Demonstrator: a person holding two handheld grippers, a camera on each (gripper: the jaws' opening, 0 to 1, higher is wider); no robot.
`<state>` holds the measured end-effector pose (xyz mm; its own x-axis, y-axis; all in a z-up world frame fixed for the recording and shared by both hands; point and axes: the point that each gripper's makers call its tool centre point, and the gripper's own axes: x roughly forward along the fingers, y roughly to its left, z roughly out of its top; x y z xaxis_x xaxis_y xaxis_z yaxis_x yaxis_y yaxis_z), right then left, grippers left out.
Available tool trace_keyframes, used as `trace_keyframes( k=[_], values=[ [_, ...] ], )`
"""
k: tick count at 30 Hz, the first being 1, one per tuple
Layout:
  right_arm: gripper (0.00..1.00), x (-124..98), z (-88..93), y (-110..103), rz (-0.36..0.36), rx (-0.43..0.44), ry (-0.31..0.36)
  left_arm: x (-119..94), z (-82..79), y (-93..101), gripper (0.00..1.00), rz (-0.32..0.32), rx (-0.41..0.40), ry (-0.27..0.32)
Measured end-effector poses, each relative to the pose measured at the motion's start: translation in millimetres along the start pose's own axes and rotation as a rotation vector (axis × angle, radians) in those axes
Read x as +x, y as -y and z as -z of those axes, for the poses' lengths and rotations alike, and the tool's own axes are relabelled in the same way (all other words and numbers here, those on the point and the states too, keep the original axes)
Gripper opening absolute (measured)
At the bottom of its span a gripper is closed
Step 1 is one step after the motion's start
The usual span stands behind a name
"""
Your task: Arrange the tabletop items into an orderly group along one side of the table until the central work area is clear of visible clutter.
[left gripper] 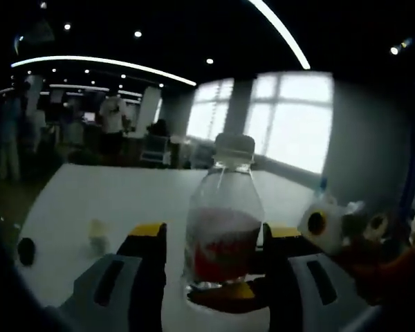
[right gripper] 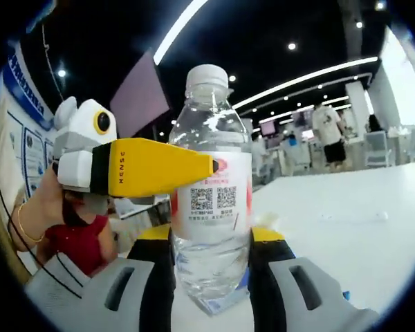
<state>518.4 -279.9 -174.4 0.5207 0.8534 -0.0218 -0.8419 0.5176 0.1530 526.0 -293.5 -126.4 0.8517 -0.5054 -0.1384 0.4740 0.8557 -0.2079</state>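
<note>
While the clear plastic bottle stands on the white bench, the right hand-held gripper clasps its labelled waist; the left hand-held gripper brackets it, grip uncertain. Probably light, smooth, slightly crushable: hold mid-body.

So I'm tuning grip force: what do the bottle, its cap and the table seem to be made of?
Bottle: clear, thin, glossy plastic by the look; you see through it, and it bears a printed label. Cap: opaque white plastic, seemingly ribbed. Table: smooth matte white top, probably laminate; its core is not visible.
</note>
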Motion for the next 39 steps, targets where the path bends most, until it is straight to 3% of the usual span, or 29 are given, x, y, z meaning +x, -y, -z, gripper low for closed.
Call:
trace_keyframes(
  k=[16,28,39],
  values=[
    [0.39,2,2.6,0,0.032,-0.044,-0.014,-1,10.2,-3.5,0.42,-0.183,0.049,-0.022],
    [0.39,4,4.1,-6,0.016,-0.074,-0.024,-2,14.0,-7.8,0.39,-0.212,0.035,-0.020],
    [0.42,6,1.6,-5,0.026,-0.120,-0.016,-3,10.1,-8.3,0.37,-0.203,0.073,0.011]
  ],
)
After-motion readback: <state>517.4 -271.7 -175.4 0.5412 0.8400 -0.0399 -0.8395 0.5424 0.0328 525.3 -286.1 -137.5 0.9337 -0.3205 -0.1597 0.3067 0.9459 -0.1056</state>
